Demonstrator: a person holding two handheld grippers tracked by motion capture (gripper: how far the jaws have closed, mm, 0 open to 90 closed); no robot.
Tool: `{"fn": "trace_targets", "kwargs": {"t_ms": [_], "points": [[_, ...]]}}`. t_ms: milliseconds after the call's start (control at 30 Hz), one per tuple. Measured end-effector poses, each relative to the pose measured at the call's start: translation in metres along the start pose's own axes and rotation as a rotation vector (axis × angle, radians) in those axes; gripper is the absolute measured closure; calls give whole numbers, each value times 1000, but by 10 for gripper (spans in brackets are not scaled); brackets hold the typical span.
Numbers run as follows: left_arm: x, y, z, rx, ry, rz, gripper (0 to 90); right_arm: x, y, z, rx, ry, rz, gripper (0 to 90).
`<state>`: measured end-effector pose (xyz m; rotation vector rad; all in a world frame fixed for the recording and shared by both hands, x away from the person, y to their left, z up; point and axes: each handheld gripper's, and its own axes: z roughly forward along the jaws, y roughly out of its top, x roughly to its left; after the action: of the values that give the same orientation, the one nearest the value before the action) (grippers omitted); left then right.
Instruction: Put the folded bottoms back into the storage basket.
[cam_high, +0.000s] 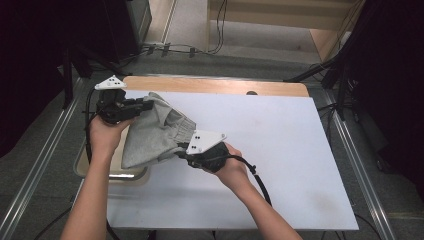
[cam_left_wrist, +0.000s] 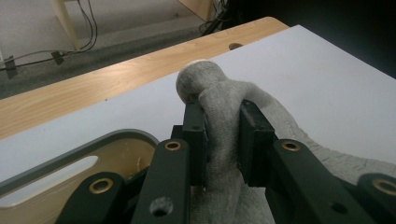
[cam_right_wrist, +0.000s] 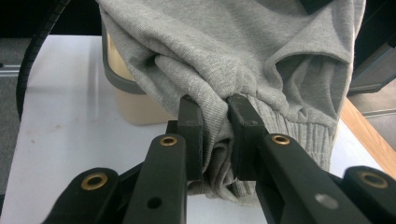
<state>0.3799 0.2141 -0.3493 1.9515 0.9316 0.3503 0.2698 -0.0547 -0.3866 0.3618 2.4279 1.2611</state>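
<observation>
A grey knitted garment with a ribbed band hangs stretched between my two grippers above the left part of the white table. My left gripper at the far left is shut on a bunched fold of the garment; the cloth bulges out past its black pads. Nearer the middle, my right gripper is shut on another fold of the garment, close to the ribbed band.
A beige tub with a grey rim sits at the table's left edge, under the garment; its rim and wall show below the cloth. The white table top stretches to the right. A wooden strip runs along the far edge.
</observation>
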Motion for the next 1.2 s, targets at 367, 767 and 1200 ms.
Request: {"fn": "trace_targets", "kwargs": {"t_ms": [367, 767, 1200], "points": [[10, -4, -8, -3, 21, -1, 754, 2, 8, 13, -5, 10, 5, 751], [22, -10, -18, -21, 42, -12, 754, 3, 17, 27, -2, 21, 1, 751], [34, -14, -28, -25, 60, -14, 754, 8, 29, 41, -1, 34, -8, 751]]}}
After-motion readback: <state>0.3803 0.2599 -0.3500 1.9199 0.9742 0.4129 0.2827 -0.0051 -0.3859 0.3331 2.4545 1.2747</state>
